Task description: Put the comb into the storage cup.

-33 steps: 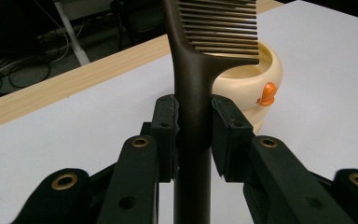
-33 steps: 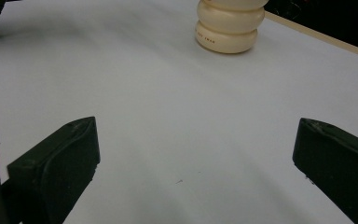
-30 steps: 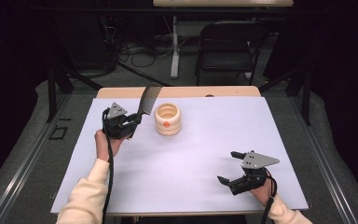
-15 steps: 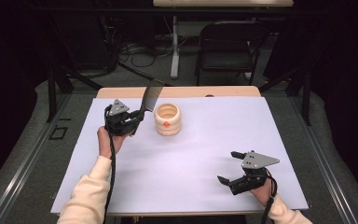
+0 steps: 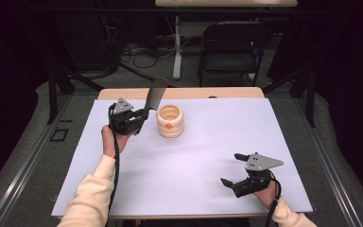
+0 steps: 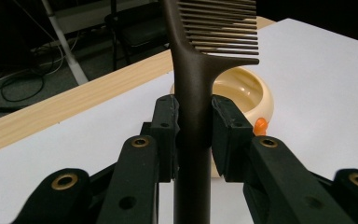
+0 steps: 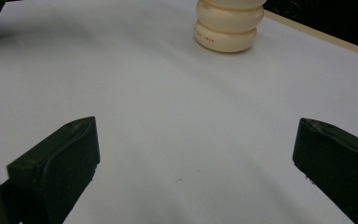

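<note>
Clamping a dark comb [image 6: 193,88] in left tongs [image 6: 193,135] beside a cream ribbed pot [image 7: 228,28]; small dark print there, unreadable; right tongs [image 7: 191,154] spread apart over the tabletop [image 5: 208,161].

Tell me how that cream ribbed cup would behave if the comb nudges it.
The cup looks squat with a broad base, so it would likely slide rather than tip. Its glossy wall probably offers little friction. The comb looks stiff enough to push it.

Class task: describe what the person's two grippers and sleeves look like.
Both the left gripper and the right gripper are black with two jaws, brass-ringed bolt holes and a grey three-cornered plate on top. A black cable trails from each. The sleeves are cream.
</note>
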Tool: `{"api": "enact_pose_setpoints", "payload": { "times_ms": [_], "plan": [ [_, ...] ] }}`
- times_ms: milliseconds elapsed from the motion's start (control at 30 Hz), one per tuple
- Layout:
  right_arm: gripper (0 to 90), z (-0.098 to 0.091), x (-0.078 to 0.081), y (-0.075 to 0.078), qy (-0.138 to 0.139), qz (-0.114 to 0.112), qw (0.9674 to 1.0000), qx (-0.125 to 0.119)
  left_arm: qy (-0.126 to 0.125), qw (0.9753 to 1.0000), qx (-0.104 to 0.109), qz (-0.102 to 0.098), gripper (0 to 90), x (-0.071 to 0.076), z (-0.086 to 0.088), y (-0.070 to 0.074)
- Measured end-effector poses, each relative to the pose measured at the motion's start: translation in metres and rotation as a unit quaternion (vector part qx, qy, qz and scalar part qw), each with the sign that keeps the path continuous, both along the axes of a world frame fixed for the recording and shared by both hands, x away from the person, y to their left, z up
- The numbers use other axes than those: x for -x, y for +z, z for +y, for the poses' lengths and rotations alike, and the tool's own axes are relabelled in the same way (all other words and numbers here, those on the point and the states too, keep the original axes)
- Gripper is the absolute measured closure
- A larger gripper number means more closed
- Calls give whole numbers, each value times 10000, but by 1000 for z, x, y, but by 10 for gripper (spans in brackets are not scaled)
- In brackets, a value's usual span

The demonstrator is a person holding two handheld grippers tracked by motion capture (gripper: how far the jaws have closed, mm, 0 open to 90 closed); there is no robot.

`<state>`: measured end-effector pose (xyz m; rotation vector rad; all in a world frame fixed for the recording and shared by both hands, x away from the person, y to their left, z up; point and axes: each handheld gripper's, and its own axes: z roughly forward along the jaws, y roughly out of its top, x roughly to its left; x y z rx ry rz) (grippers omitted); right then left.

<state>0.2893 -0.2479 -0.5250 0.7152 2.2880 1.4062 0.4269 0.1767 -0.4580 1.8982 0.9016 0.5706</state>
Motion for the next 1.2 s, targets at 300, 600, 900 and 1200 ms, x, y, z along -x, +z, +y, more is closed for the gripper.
{"api": "enact_pose_setpoints", "payload": {
  "times_ms": [300,600,900,1200],
  "plan": [
    [1,0,0,0,0,8,10000,-1,-68,9999,74,-22,728,-3,-5,2],
    [1,0,0,0,-8,8,10000,0,-91,9998,167,-52,728,-5,-7,6],
    [1,0,0,0,-11,9,10000,-4,-104,9995,288,-88,728,-6,-9,9],
    [1,-1,0,0,-15,14,10000,0,-115,9992,367,-96,728,-8,-10,10]
  ]
}}
